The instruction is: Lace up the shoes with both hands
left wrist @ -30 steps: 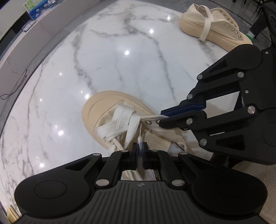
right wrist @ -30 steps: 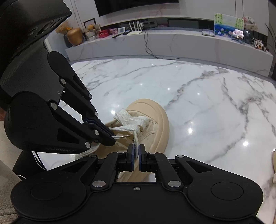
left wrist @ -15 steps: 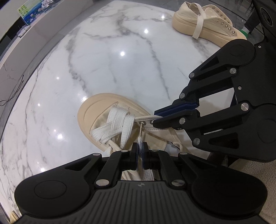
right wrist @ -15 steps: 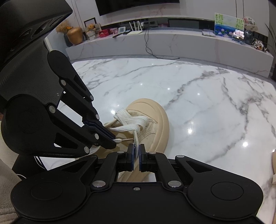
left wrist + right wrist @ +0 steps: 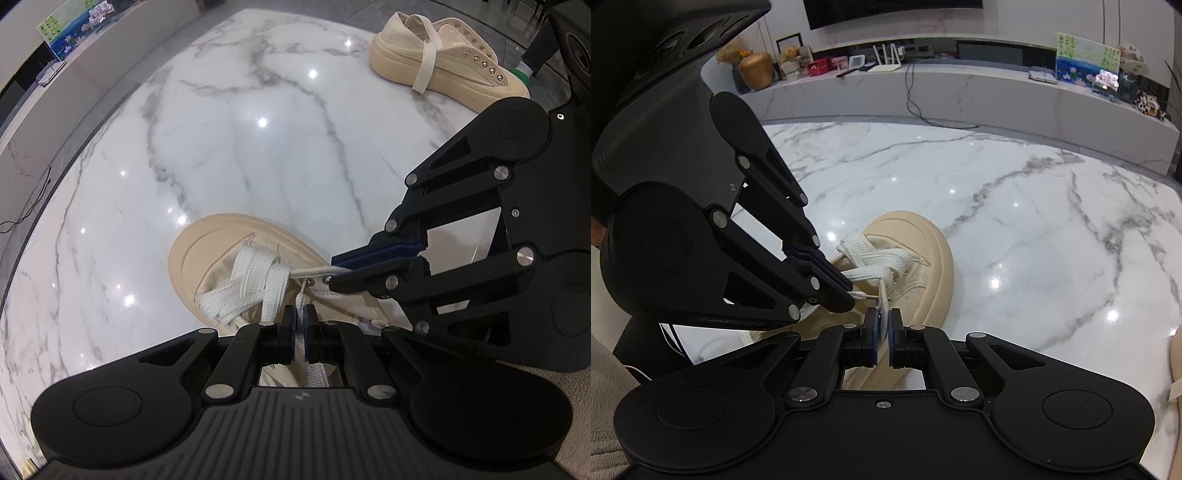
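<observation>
The shoe (image 5: 221, 258) lies on the marble table (image 5: 221, 147), toe pointing away from both claws. The left claw (image 5: 300, 325) is clamped on one lace (image 5: 302, 306) end just before an eyelet (image 5: 311, 281). The right claw (image 5: 882, 325) pinches the other end, which runs sideways across the tongue, so the left is nearer the hole.
</observation>
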Available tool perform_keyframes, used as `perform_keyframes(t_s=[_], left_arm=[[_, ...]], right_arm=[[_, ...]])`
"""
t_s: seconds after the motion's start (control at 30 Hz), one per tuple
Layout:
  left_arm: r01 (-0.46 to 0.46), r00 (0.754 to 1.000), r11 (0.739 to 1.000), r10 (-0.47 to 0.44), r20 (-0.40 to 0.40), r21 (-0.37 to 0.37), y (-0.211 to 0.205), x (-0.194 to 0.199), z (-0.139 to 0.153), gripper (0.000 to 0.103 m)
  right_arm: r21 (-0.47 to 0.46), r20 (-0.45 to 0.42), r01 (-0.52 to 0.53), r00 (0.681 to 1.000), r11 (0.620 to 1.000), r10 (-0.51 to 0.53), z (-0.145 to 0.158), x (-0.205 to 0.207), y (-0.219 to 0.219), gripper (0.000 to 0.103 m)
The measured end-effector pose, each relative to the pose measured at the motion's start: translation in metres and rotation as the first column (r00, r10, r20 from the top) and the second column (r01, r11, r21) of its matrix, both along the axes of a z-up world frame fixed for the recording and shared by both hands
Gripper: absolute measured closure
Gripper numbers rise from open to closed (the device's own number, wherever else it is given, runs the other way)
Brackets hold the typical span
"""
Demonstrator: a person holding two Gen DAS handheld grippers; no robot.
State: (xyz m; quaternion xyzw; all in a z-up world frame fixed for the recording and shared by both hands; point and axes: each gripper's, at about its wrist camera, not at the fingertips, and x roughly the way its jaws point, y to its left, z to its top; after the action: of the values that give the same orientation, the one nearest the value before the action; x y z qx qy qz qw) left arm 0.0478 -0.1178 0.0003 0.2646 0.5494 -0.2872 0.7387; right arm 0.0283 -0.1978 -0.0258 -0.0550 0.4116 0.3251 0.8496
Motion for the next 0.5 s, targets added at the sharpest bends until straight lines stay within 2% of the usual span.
perform_keyframes(t_s=[0.5], left_arm=[[0.016,1.000,1.000,-0.016,-0.007,-0.025,-0.0024,0.0061,-0.0024,0.100]], right_arm=[[0.004,-0.016,-0.044,0.999,0.999,0.044,0.0045,0.0048,-0.0045,0.099]])
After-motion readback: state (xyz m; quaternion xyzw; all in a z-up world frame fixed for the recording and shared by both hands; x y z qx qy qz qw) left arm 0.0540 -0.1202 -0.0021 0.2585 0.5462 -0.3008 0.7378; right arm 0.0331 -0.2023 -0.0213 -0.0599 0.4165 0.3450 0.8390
